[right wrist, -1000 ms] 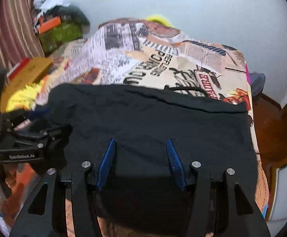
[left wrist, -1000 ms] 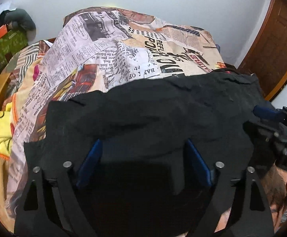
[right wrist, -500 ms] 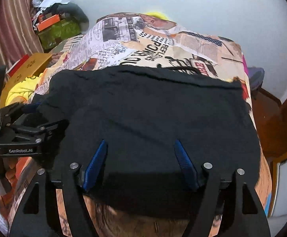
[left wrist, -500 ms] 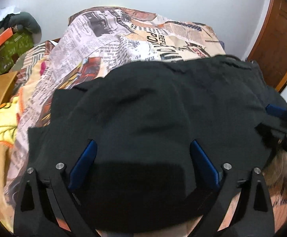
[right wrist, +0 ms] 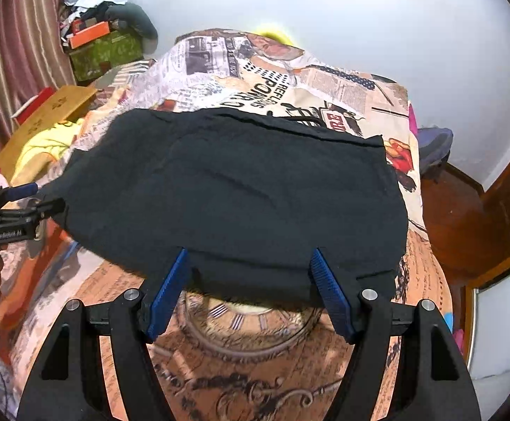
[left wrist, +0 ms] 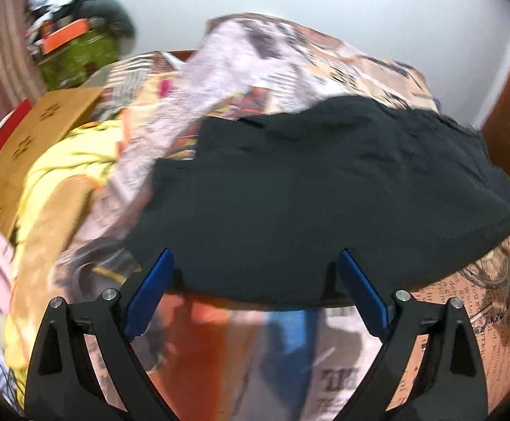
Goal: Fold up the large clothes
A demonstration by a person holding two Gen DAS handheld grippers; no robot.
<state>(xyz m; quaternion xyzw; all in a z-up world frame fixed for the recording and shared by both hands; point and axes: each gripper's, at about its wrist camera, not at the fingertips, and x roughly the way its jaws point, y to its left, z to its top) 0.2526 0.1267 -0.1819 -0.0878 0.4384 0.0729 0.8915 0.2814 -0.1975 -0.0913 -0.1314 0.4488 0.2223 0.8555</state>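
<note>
A large black garment (right wrist: 240,196) lies folded on the bed with the newspaper-print cover (right wrist: 290,80). It also shows in the left wrist view (left wrist: 325,189), which is blurred. My left gripper (left wrist: 256,263) is open, its blue fingers at the garment's near edge, nothing held. My right gripper (right wrist: 251,259) is open at the near edge as well, empty. The left gripper also shows at the left of the right wrist view (right wrist: 26,196), beside the garment's left corner.
Yellow cloth (right wrist: 44,144) and a cardboard box (right wrist: 51,108) lie left of the bed. A green box with clutter (right wrist: 104,49) stands at the back left. A wooden door (right wrist: 507,189) is to the right. The white wall is behind the bed.
Both grippers have let go of the garment and pulled back toward me. The garment's folded edge now rests on the bed, and bare bedcover shows in front of it.
</note>
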